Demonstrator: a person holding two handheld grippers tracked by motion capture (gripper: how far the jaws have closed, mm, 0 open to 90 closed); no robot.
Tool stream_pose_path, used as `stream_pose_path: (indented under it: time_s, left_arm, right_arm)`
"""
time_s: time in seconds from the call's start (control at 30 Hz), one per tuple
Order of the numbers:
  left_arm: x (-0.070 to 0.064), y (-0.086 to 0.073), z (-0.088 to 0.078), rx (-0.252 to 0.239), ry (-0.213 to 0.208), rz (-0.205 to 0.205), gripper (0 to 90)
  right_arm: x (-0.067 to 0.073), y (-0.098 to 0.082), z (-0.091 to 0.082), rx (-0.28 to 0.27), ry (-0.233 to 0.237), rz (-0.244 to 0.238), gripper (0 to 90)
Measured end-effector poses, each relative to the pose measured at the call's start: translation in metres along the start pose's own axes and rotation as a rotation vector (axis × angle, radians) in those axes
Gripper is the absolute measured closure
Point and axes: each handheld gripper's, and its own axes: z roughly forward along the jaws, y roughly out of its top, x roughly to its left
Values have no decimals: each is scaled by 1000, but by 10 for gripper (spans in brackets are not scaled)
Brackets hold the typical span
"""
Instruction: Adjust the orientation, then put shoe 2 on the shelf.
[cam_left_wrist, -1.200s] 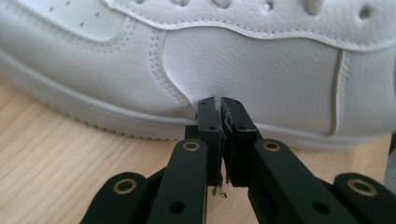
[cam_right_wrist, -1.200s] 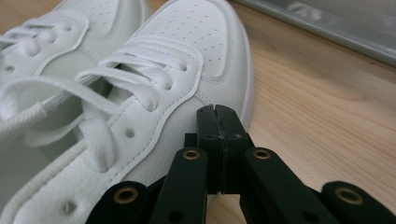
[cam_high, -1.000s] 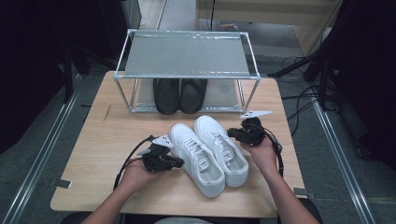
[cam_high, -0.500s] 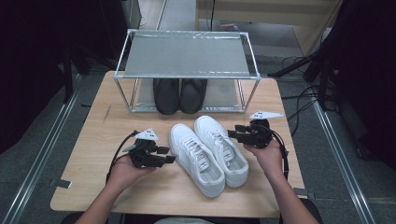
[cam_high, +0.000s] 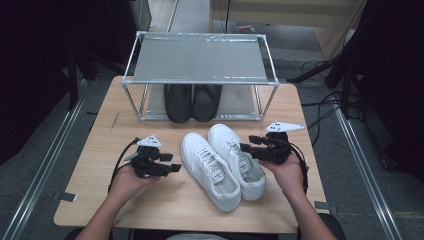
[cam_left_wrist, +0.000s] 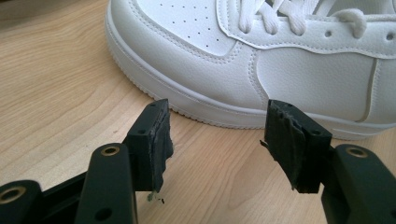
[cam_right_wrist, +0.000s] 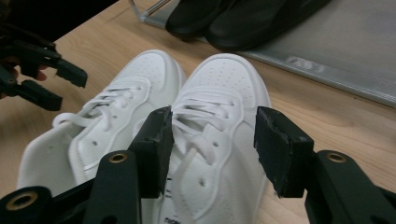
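White sneakers lie between two empty, spread grippers, in front of the shoe rack.

From the high view, the pair of white sneakers (cam_high: 223, 162) lies on the worktop (cam_high: 100, 145) just in front of the metal shoe rack (cam_high: 200, 60), toes toward the rack and long axis slightly slanted; the left gripper (cam_high: 172, 168) is just beside the left sneaker, the right gripper (cam_high: 245, 148) touches or nearly touches the other one. In the left gripper view, the jaws have just been opening, nothing between them, and the sneaker's side (cam_left_wrist: 261, 65) lies ahead, apart from them. In the right gripper view, the jaws also have just been opening, above the laces (cam_right_wrist: 205, 126) without pressing; black shoes (cam_right_wrist: 233, 18) stand in the rack behind.
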Motion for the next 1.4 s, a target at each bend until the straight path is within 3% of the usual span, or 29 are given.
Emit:
stream_pose_path:
  time_s: [0.43,0.87,1.23,1.4]
  left_arm:
    - [9,3,-1,-10,9,-13,389]
    - [16,11,1,-16,9,-27,389]
    - [22,18,6,-29,-11,-25,390]
    - [23,23,8,-11,-7,-14,391]
  right_arm:
    - [22,1,-7,-7,19,-24,458]
    - [49,-7,-7,26,41,-57,453]
    - [67,-18,1,49,-8,-64,391]
    - [68,-22,7,53,-29,-51,378]
